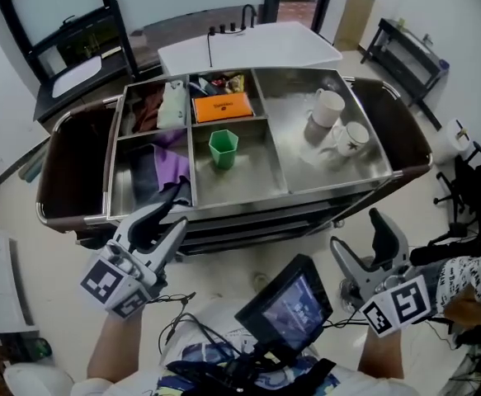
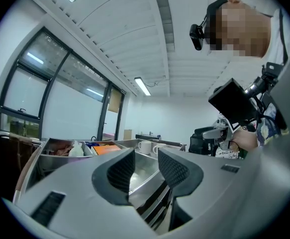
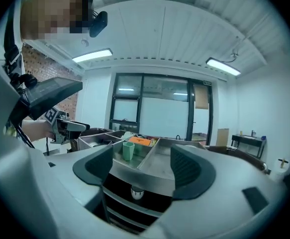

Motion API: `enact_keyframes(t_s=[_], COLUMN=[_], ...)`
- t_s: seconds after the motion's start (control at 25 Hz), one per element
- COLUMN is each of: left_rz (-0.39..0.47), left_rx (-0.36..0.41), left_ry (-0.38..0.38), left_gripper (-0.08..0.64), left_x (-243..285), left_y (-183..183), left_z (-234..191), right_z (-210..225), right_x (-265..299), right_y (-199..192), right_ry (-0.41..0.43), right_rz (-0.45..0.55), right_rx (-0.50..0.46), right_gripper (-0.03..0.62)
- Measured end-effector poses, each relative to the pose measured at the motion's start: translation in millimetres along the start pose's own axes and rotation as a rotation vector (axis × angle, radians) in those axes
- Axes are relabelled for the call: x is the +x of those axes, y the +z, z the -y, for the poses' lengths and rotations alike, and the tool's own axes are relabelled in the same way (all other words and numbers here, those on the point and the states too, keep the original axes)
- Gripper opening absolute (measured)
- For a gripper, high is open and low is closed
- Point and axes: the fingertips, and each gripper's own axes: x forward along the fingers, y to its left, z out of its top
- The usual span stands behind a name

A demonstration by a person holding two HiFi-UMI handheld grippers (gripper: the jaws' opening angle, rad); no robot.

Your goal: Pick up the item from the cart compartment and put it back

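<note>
- Green plastic cup (image 1: 223, 148), the likeliest item. It stands upright and alone in the middle front compartment of the steel cart (image 1: 306, 193), well ahead of both sets of fingers.
- Left gripper (image 1: 170, 213): fingers (image 2: 121, 171) parted with a modest gap and nothing between them. They sit just short of the cart's near rim, and the cup is ahead and off to their right.
- Right gripper (image 1: 362, 238): fingers (image 3: 187, 166) spread wide and empty, held back from the cart. In the right gripper view the cup (image 3: 128, 150) sits beyond the tip of the finger nearer the other gripper, not on the line between the two.
- Handling, a judgement: light, thin-walled and empty by the look of it. The wall is smooth and slightly tapered, so it could squirt upward out of a hard squeeze. It should flex rather than break.
- Where to grip: across the upper wall just under the rim, one finger on each side, with gentle pressure.
- Neighbours: orange box (image 1: 222, 107) sits beyond the cup, purple cloth (image 1: 170, 163) in the next bin, and two white mugs (image 1: 328, 107) are well to the side.
</note>
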Motion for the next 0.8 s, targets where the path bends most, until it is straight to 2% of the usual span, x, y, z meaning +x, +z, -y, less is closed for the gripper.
enact_keyframes(t_s=[0.8], left_rz=[-0.035], left_rx=[0.0], left_ry=[0.007], left_gripper=[0.124], left_x=[6], left_y=[-8], left_z=[5], right_z=[-1], right_x=[14], right_y=[-10], right_ry=[0.037], right_rz=[-0.027], right_rx=[-0.018], right_gripper=[0.385])
